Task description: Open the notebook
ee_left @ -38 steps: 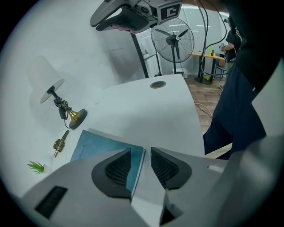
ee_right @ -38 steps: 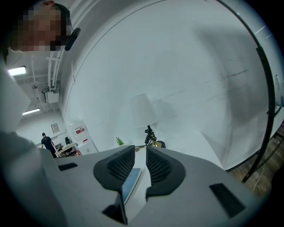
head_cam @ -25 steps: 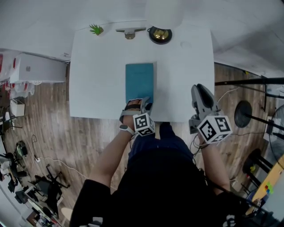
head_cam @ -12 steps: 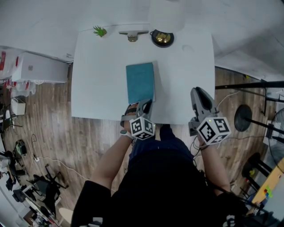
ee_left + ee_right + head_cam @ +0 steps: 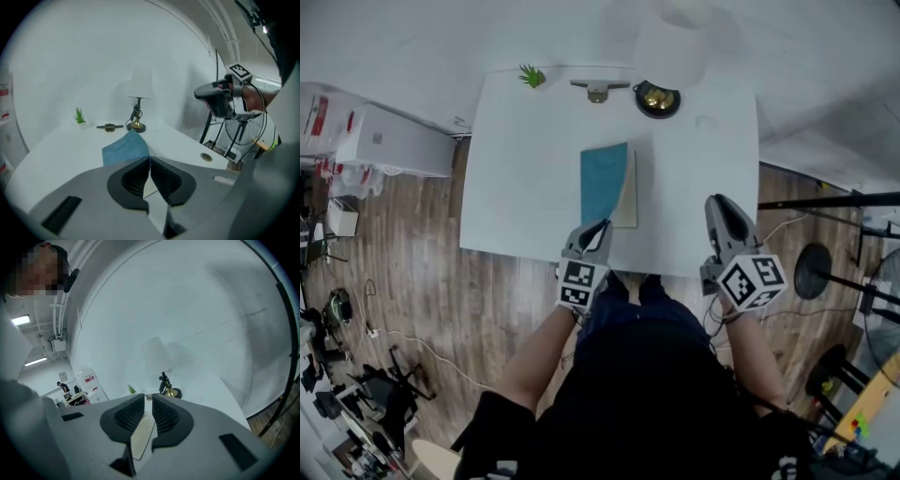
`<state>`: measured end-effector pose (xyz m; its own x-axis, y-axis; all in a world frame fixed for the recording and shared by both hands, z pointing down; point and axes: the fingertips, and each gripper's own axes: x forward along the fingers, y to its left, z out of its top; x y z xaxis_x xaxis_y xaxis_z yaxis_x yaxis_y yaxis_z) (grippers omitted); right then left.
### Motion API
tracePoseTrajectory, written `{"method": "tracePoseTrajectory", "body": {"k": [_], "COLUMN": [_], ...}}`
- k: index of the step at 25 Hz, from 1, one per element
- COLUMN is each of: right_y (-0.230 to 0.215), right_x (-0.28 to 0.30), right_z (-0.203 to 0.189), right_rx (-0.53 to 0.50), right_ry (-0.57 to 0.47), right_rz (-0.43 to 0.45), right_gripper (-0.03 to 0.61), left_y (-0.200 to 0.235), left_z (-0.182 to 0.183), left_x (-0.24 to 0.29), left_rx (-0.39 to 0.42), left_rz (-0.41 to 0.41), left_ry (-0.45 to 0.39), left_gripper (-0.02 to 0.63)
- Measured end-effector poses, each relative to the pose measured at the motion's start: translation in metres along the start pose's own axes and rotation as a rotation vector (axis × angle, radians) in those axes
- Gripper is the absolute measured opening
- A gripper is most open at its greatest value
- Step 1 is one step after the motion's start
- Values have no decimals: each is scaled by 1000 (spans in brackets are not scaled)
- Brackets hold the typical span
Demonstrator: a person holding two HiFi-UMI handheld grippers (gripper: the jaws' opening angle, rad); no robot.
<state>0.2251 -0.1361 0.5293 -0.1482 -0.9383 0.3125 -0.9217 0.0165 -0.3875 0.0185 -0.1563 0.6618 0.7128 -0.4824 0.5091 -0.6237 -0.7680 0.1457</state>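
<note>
Left gripper [image 5: 604, 226] pinches the raised cover of the teal notebook [image 5: 603, 178]; only that gripper's view shows the cover's print, illegible. Right gripper [image 5: 719, 202], at the table's near right edge, is closing on nothing.

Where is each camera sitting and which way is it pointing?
Head view: on the person's head, facing steeply down at the white table; shows torso, forearms, left gripper, right gripper.
Left gripper view: rides that gripper, looking along its shut fingers, which pinch the notebook cover; right gripper shows at right.
Right gripper view: rides that gripper, looking along its closing fingers, nothing between them, toward the lamp.
Shared: all three show lamp and plant.
</note>
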Motion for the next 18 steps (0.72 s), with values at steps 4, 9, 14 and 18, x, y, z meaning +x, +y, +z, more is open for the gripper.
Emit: {"method": "tracePoseTrajectory", "body": {"k": [4,9,14,18], "right_y": [10,24,42,50], "right_x": [6,14,22,25], "right_z": [4,9,10,11], "right_rx": [-11,-26,-39,-39], "right_ry": [0,7,14,21], "right_rz": [27,64,105,120], "right_gripper": [54,49,48,44], "left_y": [24,70,120,153], "left_z": [9,7,-18,-33], "left_x": [-26,-63,-97,-110], "left_rx": [-128,-380,-603,-722], "left_rz": [83,192,296,364], "left_ry": [-70,-145,-217,-250], "left_gripper": [18,20,17,15]}}
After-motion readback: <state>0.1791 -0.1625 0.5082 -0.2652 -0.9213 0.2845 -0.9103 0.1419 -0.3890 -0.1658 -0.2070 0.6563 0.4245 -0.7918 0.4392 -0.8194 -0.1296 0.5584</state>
